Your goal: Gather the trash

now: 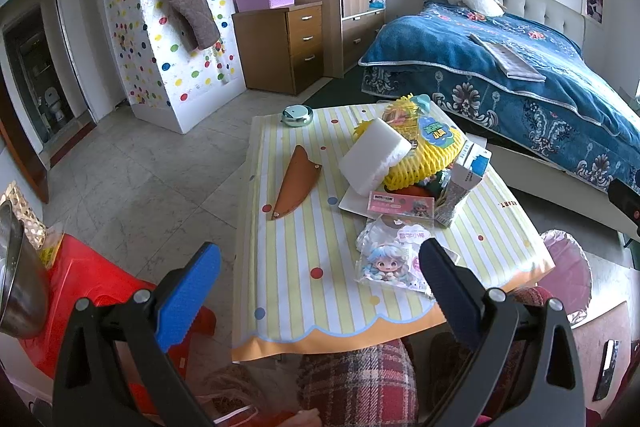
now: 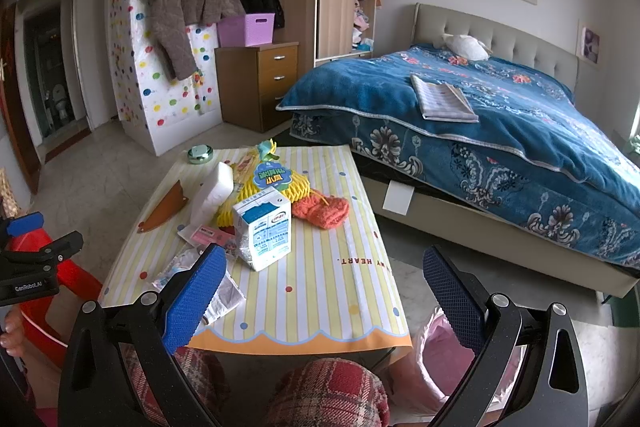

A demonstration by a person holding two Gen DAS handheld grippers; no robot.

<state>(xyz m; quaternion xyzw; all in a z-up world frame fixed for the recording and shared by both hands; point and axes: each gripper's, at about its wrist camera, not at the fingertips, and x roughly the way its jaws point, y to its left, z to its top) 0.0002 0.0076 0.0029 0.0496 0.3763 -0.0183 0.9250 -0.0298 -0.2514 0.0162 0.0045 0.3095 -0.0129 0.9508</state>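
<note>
On the striped table (image 1: 288, 291) lie a cartoon wrapper (image 1: 394, 259), a pink card pack (image 1: 402, 205), a white foam block (image 1: 374, 161), a yellow foam net (image 1: 424, 151) and a milk carton (image 1: 464, 183). My left gripper (image 1: 320, 259) hangs open over the table's near edge, its right finger just in front of the wrapper. My right gripper (image 2: 324, 263) is open too and holds nothing. The milk carton (image 2: 264, 233) stands just beyond its left finger, with the wrapper (image 2: 180, 265) partly hidden behind that finger. A pink-lined trash bin (image 2: 440, 351) sits on the floor at the table's right.
A brown leather sheath (image 1: 294, 183), a round metal tin (image 1: 296, 115) and an orange knit piece (image 2: 322, 211) share the table. A red stool (image 1: 92, 287) with a metal bowl (image 1: 20, 275) stands to the left. The bed (image 2: 500, 131) is at the right, and plaid knees (image 2: 332, 395) are below.
</note>
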